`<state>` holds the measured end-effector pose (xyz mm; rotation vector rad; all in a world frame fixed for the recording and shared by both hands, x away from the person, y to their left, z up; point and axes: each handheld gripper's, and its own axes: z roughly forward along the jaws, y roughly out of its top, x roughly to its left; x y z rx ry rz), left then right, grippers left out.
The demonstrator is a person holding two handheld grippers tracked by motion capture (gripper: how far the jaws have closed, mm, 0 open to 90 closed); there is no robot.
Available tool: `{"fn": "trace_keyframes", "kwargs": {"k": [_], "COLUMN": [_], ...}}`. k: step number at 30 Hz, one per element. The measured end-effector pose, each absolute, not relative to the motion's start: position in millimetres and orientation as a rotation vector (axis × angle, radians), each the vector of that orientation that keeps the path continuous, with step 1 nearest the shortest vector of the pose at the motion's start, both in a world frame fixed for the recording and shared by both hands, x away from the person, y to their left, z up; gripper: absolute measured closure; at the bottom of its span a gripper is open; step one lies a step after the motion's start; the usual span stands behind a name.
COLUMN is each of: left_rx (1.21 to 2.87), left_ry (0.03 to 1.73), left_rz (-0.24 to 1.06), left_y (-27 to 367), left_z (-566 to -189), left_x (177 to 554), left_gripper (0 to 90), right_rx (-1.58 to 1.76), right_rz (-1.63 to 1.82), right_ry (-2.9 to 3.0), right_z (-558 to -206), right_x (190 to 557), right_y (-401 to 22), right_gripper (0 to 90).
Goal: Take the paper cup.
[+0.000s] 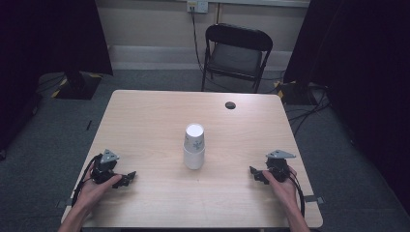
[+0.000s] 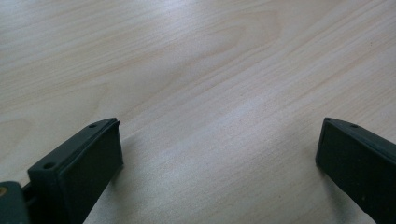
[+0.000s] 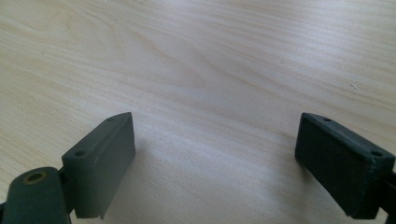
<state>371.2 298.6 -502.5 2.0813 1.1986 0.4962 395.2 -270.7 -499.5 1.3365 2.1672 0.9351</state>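
Left gripper (image 1: 126, 179): your jaws stand wide, nothing between them — resting low at the surface's (image 1: 145, 116) near left.
Right gripper (image 1: 256, 174): your jaws are spread too, empty, at the near right.
Paper cups (image 1: 194, 146): stacked upside down mid-surface, between your grippers — well apart from both.
Chair (image 1: 237, 55): beyond the far edge.

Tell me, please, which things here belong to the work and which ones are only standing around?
For the work: stacked paper cups, left gripper, right gripper, both open.

Standing around: folding chair, table's cable hole, floor cables, wall socket.
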Motion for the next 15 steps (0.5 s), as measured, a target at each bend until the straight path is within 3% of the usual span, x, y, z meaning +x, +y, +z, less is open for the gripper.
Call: {"fn": "trace_keyframes", "kwargs": {"k": [4, 10, 15], "left_rx": [2.083, 2.057, 2.031], "left_ry": [1.207, 1.246, 1.264], "left_rz": [0.497, 0.505, 0.437], "left_y": [298.6, 303.9, 305.7], "left_z": [-501.6, -497.1, -491.9], "left_x": [370.9, 369.4, 367.6], "left_gripper": [1.8, 14.9, 25.4], "right_rx": [1.337, 1.336, 1.338], "right_rz": [0.935, 0.936, 0.936], "right_ry": [2.167, 2.168, 2.167], "right_z": [-499.5, -499.5, -499.5], "right_x": [395.2, 395.3, 395.4], "right_y": [-270.7, -270.8, -270.8], "right_gripper": [11.6, 11.5, 11.5]}}
